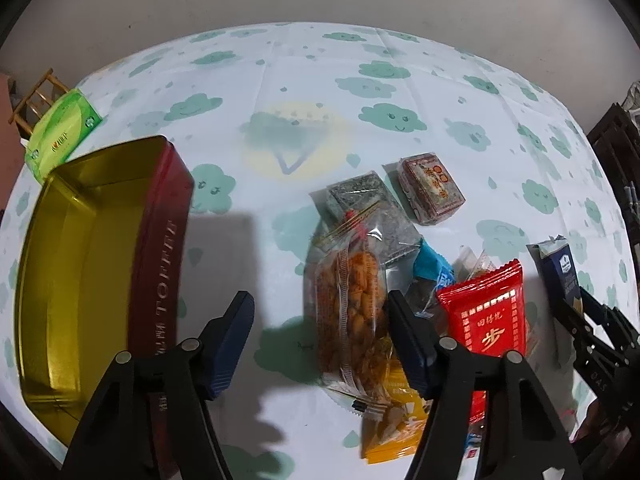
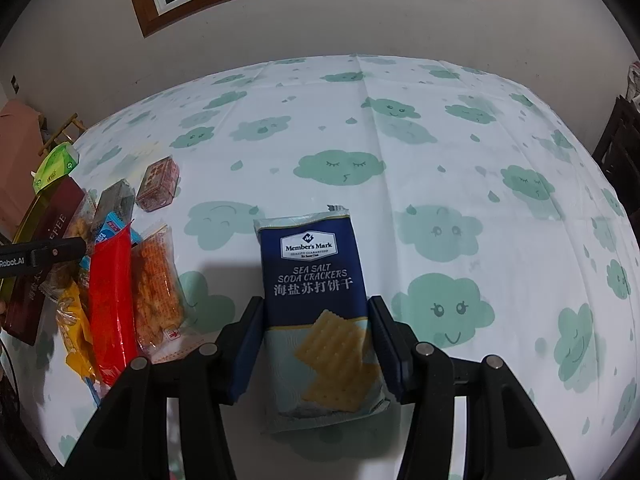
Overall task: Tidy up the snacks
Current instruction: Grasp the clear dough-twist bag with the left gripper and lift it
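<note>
Left claw over the snack pile, right claw clamped on crackers.
Left wrist view: the left gripper (image 1: 320, 340) stood released above a crinkly, light, slippery fried-snack bag (image 1: 352, 308) at lower centre, best pinched across its middle; the empty toffee tin (image 1: 80, 264) sat at left. Right wrist view: the right gripper (image 2: 316, 344) squeezed the cracker pack (image 2: 316, 300) by its long edges at centre frame, a light but probably brittle load.

Both fisheye views are evenly, rather dimly lit from above; hard dark shadows fall on the tablecloth (image 1: 304, 80) ahead of the fingers; glare glints off the gold tin (image 1: 80, 240); edges bow and blacken; focus stays slightly soft.
</note>
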The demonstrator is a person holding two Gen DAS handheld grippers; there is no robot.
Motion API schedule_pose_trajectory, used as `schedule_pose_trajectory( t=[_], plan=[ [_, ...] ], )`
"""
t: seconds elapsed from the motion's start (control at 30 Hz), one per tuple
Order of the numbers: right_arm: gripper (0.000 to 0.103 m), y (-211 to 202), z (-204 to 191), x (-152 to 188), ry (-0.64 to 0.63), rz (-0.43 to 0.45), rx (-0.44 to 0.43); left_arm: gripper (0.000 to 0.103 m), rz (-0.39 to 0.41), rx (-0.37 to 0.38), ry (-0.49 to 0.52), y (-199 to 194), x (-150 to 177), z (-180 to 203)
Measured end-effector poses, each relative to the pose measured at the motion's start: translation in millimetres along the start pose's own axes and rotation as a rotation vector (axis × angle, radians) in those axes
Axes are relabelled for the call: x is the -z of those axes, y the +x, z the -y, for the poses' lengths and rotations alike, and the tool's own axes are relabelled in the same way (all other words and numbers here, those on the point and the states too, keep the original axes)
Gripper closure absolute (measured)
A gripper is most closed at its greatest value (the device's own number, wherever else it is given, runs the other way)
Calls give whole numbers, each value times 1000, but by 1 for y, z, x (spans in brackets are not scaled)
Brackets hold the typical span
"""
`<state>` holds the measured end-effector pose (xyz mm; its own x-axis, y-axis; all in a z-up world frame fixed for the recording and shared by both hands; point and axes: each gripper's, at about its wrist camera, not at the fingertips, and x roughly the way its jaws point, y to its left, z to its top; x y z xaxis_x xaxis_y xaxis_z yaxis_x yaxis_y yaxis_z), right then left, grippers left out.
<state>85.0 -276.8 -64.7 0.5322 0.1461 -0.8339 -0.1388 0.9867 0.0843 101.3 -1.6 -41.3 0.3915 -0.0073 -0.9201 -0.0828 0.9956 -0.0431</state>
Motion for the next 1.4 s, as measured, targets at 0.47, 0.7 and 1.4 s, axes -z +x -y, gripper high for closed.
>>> schedule_pose_trajectory(
  t=[0.47, 0.7, 1.4],
  plan=[
    [50, 0, -1, 0, -1, -6, 11, 68, -37, -13, 3, 1, 4, -17],
    [50, 2, -6, -1, -30, -29, 33, 70, -28, 6, 1, 1, 5, -18],
    [50, 6, -12, -5, -77, -91, 78, 70, 70, 7, 41, -59, 4, -32]
  ],
)
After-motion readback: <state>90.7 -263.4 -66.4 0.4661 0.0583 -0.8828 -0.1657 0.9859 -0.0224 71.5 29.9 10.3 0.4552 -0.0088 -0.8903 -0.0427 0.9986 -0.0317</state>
